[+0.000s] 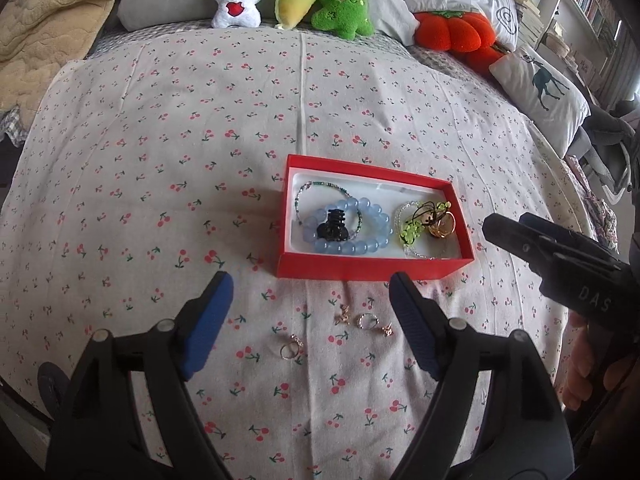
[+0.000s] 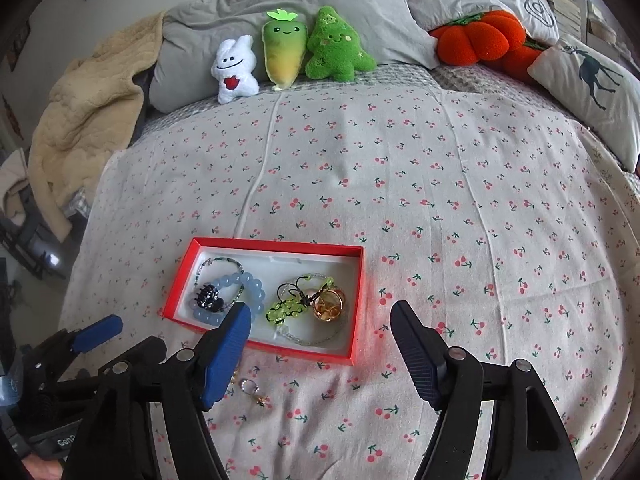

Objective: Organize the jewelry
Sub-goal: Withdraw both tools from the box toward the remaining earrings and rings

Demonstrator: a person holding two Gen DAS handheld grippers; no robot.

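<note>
Left wrist view showed four small pcs loose on the bed [image 1: 160,160] just in front of the box [image 1: 376,266]: a ring [image 1: 289,350], a charm [image 1: 343,314], a hoop [image 1: 367,321] and a stud [image 1: 387,330]. Right wrist view showed only the hoop [image 2: 249,385] and stud [image 2: 261,401]; the rest was hidden behind its left finger.

Box was rectangular, long axis running left-right, tilted slightly in both views, open side up. Inside: blue bracelet [image 1: 347,229] w/ black clip [image 1: 333,229] at left, green beads [image 1: 416,228] and gold ring [image 1: 442,226] at right.

Left gripper [image 1: 310,320] hung over the loose pcs, jaws wide apart, holding nothing. Right gripper [image 2: 320,352] was near the box's front right corner, jaws wide apart, empty. In the left view its jaws could not be judged.
</note>
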